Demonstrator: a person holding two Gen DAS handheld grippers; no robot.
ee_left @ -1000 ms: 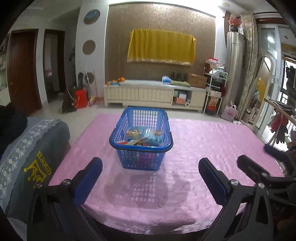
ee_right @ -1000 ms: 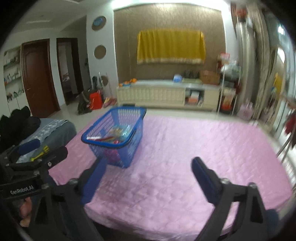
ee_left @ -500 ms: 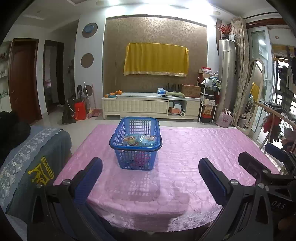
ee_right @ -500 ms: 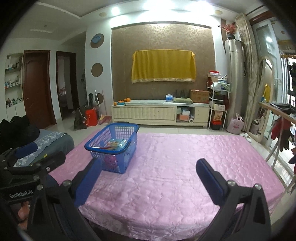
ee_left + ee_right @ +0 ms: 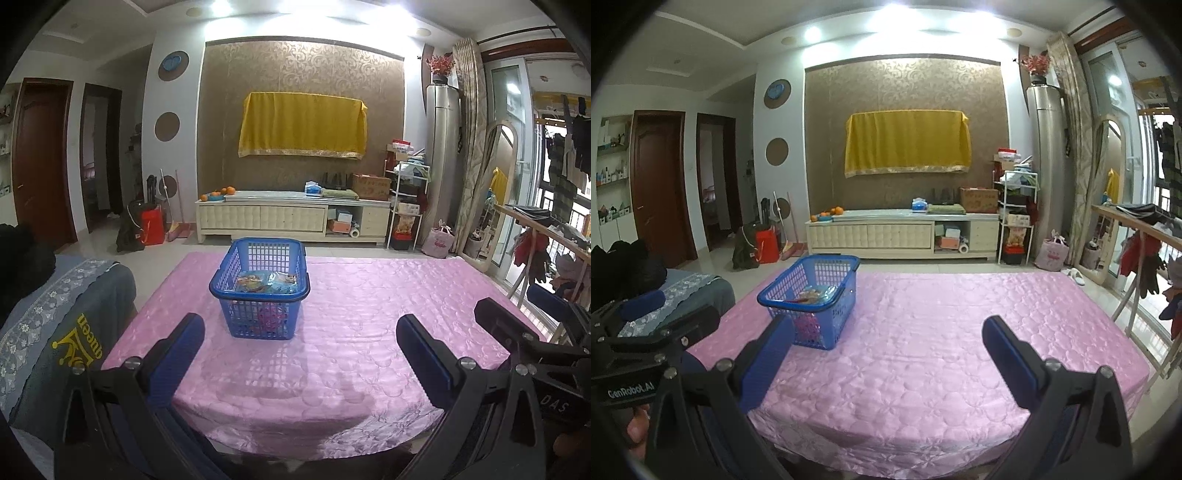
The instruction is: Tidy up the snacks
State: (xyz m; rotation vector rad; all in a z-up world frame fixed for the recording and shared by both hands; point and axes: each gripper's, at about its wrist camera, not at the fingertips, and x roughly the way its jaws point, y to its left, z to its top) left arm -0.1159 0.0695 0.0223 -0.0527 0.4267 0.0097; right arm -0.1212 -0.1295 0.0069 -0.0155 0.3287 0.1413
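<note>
Snack packets [image 5: 266,281] half-hidden, perhaps 3, in blue basket [image 5: 236,317].

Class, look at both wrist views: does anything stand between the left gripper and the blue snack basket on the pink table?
Nothing visible does. Only bare pink table cover lies between the open left gripper and the blue basket.
</note>
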